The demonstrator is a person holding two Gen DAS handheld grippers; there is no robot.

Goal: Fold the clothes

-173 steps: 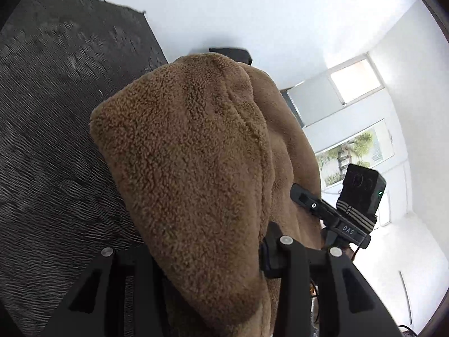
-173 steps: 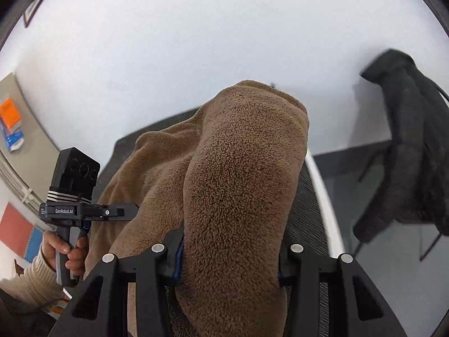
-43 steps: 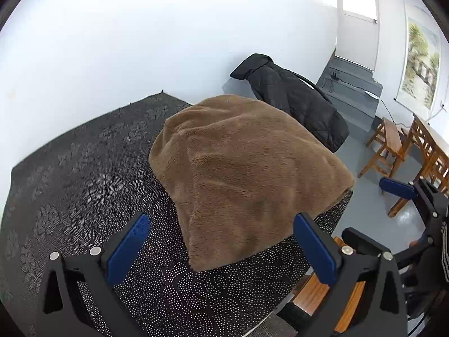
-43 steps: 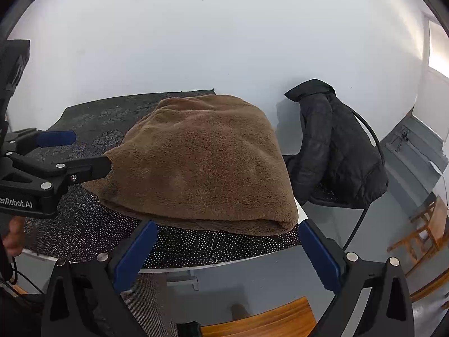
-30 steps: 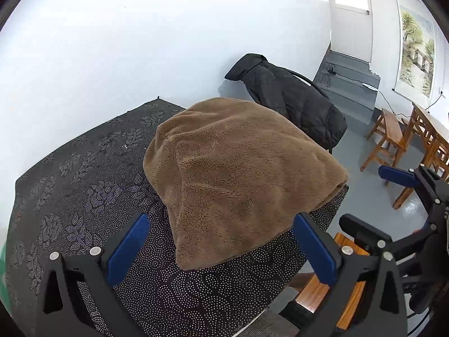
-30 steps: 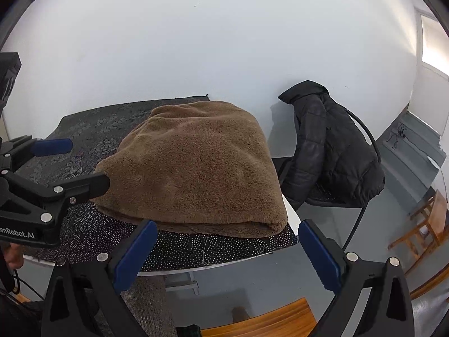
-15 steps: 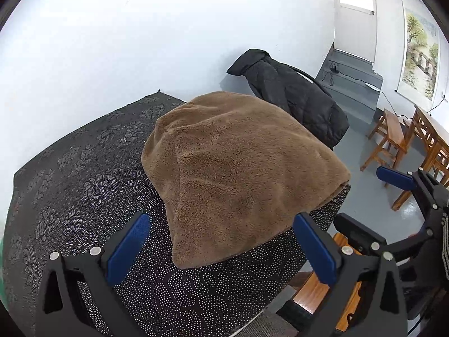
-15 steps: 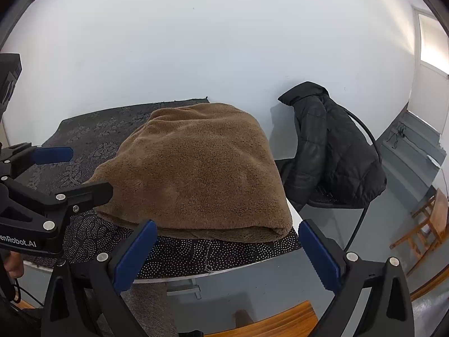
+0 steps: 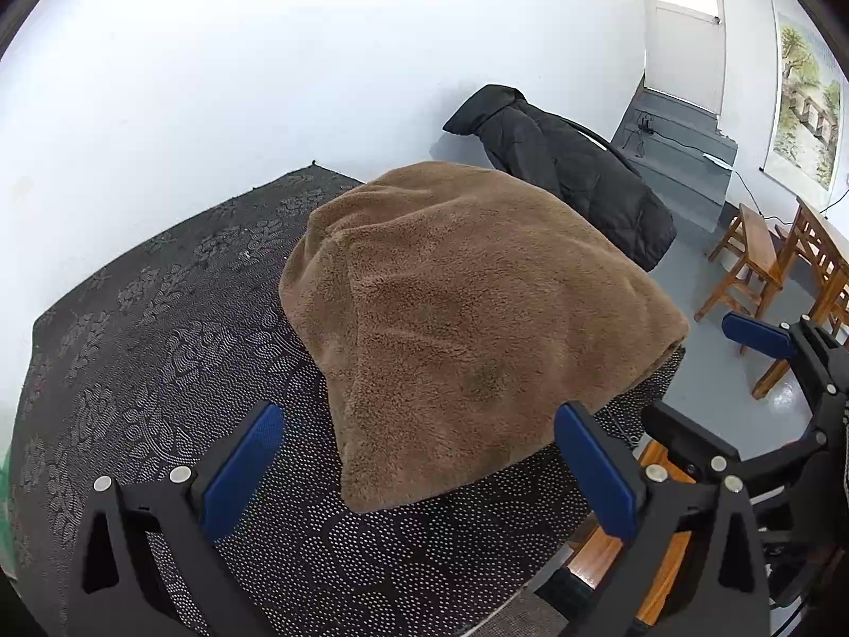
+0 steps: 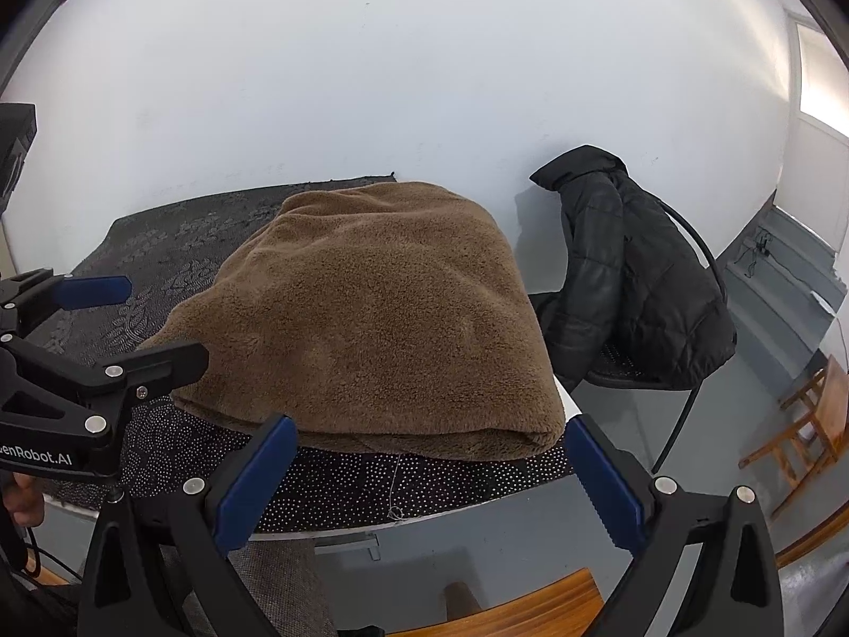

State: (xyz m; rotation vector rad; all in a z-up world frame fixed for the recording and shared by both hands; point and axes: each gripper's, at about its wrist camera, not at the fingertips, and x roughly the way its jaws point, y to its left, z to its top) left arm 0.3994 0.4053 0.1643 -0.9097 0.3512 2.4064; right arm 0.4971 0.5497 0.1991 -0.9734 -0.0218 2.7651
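A brown fleece garment (image 9: 467, 318) lies folded in a thick pile at the right end of the table, on a black patterned cloth (image 9: 175, 329). The same pile (image 10: 371, 318) fills the middle of the right wrist view, its folded edge facing me. My left gripper (image 9: 419, 456) is open just short of the pile's near corner, nothing between its blue pads. My right gripper (image 10: 424, 478) is open too, held off the table's front edge below the pile. Each gripper shows in the other's view, the right gripper (image 9: 769, 371) and the left gripper (image 10: 101, 329), both with jaws apart.
A black padded jacket (image 10: 637, 265) hangs over a chair just right of the table, by the white wall. Wooden stools and a table (image 9: 764, 260) stand on the grey floor at far right. A wooden seat (image 10: 520, 610) is below the table's front edge.
Some seconds ago both grippers were shut on the brown garment held in the air. It now lies folded on the table and both are open. Over the last second they only drifted slightly.
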